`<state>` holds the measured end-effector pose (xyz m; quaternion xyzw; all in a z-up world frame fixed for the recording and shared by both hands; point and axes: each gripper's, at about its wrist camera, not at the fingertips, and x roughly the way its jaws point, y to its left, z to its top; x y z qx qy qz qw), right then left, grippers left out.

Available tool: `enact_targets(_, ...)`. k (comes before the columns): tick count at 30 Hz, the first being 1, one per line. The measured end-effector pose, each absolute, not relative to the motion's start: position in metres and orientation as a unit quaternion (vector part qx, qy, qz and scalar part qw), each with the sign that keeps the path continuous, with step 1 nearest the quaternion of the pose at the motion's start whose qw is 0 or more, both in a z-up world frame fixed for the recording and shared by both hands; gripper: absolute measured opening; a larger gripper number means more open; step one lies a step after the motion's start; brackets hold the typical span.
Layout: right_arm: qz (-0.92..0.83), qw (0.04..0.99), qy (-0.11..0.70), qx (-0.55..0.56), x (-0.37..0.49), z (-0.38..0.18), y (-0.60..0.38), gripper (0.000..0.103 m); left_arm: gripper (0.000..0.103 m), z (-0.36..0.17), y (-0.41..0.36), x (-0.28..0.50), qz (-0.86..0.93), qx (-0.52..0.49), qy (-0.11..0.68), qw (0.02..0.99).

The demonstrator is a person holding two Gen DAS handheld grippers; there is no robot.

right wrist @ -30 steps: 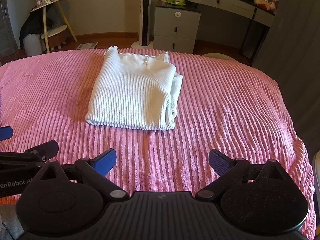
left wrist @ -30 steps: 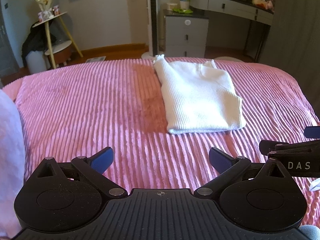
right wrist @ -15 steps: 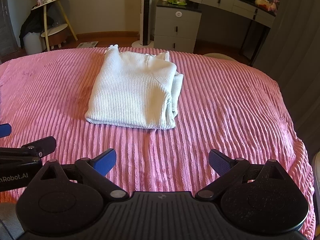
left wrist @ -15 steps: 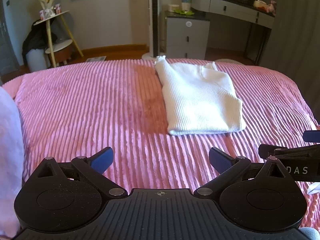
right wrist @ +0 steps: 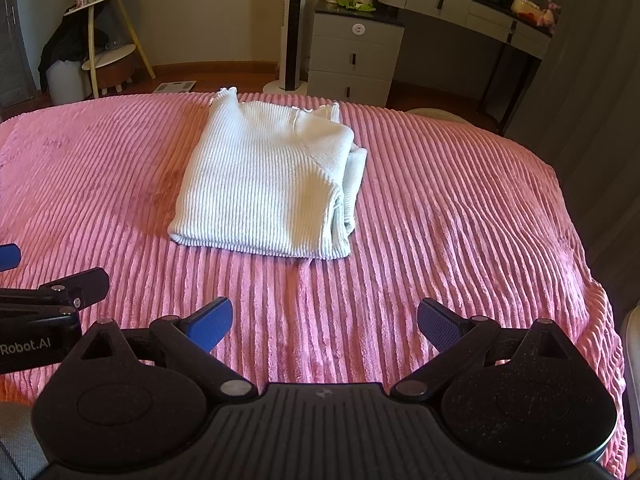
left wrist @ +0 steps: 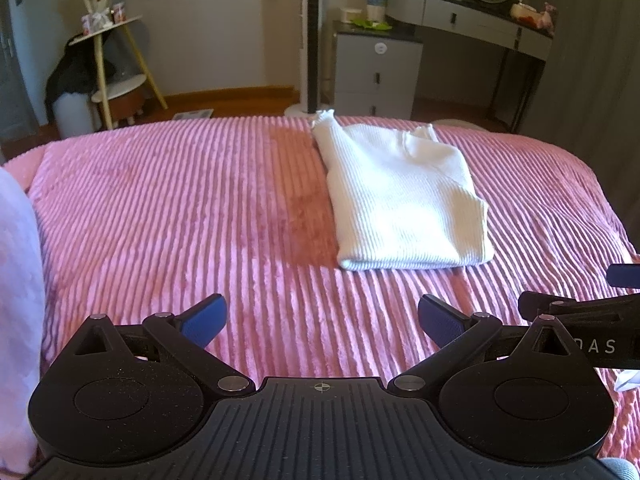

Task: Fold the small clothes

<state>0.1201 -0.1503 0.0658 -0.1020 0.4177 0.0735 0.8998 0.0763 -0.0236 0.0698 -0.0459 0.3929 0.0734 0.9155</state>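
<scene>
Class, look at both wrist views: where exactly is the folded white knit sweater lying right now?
The white knit sweater lies folded on the pink ribbed bedspread, toward the far edge nearest the grey drawer unit, ahead of both open grippers and touching neither.

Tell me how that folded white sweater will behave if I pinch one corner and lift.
The white sweater looks like soft ribbed knit, so it will probably droop and unfold. Loose layers at its right edge may slide apart. The plush pink bedspread would likely drag on it if pushed.

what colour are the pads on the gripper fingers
Blue pads on black fingers, clearest in the right wrist view.
</scene>
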Motion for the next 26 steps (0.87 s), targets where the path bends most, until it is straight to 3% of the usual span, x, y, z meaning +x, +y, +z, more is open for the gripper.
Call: enact_targets(26,0.074,0.902,0.412,-0.106,0.1182,0.067,-0.148,0.099,0.103,0.0685,-0.0281,0.0745,0.08,-0.019,0.378,0.922)
